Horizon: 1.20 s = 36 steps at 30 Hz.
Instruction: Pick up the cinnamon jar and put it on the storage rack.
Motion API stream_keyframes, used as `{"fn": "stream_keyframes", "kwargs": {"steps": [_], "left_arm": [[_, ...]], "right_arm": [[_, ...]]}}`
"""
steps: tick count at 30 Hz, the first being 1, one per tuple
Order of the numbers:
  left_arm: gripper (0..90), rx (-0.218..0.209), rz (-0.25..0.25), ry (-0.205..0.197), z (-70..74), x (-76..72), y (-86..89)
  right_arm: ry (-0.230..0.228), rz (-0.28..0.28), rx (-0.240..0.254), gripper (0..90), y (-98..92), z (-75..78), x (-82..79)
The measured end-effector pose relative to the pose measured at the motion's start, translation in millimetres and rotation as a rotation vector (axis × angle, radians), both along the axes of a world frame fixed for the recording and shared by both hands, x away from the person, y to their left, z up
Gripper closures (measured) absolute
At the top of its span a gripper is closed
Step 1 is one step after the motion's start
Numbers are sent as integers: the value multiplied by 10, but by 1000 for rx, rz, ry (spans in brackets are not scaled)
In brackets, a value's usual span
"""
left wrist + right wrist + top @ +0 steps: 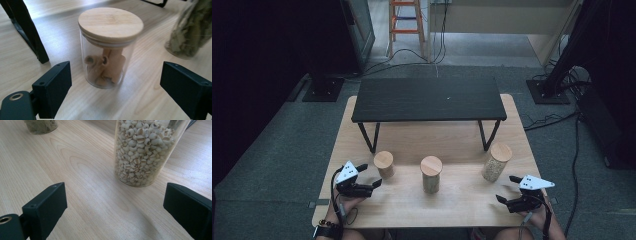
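Observation:
Three glass jars with round wooden lids stand in a row on the wooden table (462, 200). The short left jar (384, 164) (107, 47) holds tan rolled pieces. The middle jar (431, 174) (192, 27) holds dried green leaves. The right jar (497, 162) (147, 150) is full of pale round grains. My left gripper (371, 176) (117, 87) is open just left of the short jar, its jaws apart from the glass. Near the table's front right, my right gripper (508, 189) (115, 207) is open and empty, a little short of the grain jar.
A low black shelf (428, 99) on thin black legs (27, 30) stands across the far half of the table, behind the jars. Bare wood lies between the jars and the front edge. Cables, stands and a wooden ladder (406, 22) are on the floor beyond.

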State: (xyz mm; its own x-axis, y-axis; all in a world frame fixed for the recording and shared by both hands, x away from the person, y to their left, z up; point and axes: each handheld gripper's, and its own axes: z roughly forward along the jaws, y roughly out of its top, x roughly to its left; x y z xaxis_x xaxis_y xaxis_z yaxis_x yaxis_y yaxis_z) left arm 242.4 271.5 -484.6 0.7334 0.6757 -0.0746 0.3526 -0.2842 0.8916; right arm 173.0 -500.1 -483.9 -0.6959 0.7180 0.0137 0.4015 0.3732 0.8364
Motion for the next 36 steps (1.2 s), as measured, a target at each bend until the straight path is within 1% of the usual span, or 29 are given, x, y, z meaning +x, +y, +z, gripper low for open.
{"fn": "stream_keyframes", "kwargs": {"steps": [1, 3, 5, 7, 13, 16, 19, 22, 23, 25, 28, 32, 33, 34, 36], "left_arm": [[103, 15, 2, 1, 15, 28, -42], [103, 23, -7, 6, 19, 77, -79], [103, 44, -7, 13, 36, 124, -140], [103, 65, -8, 11, 61, 162, -193], [103, 76, -2, 15, 127, 263, -285], [103, 93, -16, 13, 139, 309, -323], [103, 87, -15, 15, 140, 342, -346], [103, 100, -14, 16, 157, 378, -388], [103, 112, -14, 16, 169, 389, -412], [104, 124, -19, 16, 174, 407, -452], [104, 163, -12, 26, 197, 438, -533], [105, 149, -10, 40, 191, 476, -538], [139, 141, -11, 41, 188, 477, -527], [151, 135, -7, 40, 186, 474, -526], [151, 135, -9, 42, 197, 483, -523]], "right_arm": [[0, 0, -1, 49, 1, 1, 1], [0, -1, 1, 50, 1, -1, -1], [0, -1, 3, 50, -4, -3, -1], [0, -2, 3, 50, -5, -3, -2], [5, -1, -1, 51, 2, 5, 8], [6, 0, -2, 51, 3, 6, 9], [3, 0, -4, 51, 5, 4, 5], [3, 0, -6, 51, 9, 5, 5], [4, 0, -7, 51, 11, 6, 6], [5, 1, -9, 51, 14, 8, 9], [5, 3, -13, 50, 19, 12, 8], [2, 11, -21, 46, 29, 15, 8], [3, 12, -23, 43, 31, 17, 9], [1, 16, -25, 39, 31, 17, 11], [0, 20, -28, 32, 34, 18, 12]]}}
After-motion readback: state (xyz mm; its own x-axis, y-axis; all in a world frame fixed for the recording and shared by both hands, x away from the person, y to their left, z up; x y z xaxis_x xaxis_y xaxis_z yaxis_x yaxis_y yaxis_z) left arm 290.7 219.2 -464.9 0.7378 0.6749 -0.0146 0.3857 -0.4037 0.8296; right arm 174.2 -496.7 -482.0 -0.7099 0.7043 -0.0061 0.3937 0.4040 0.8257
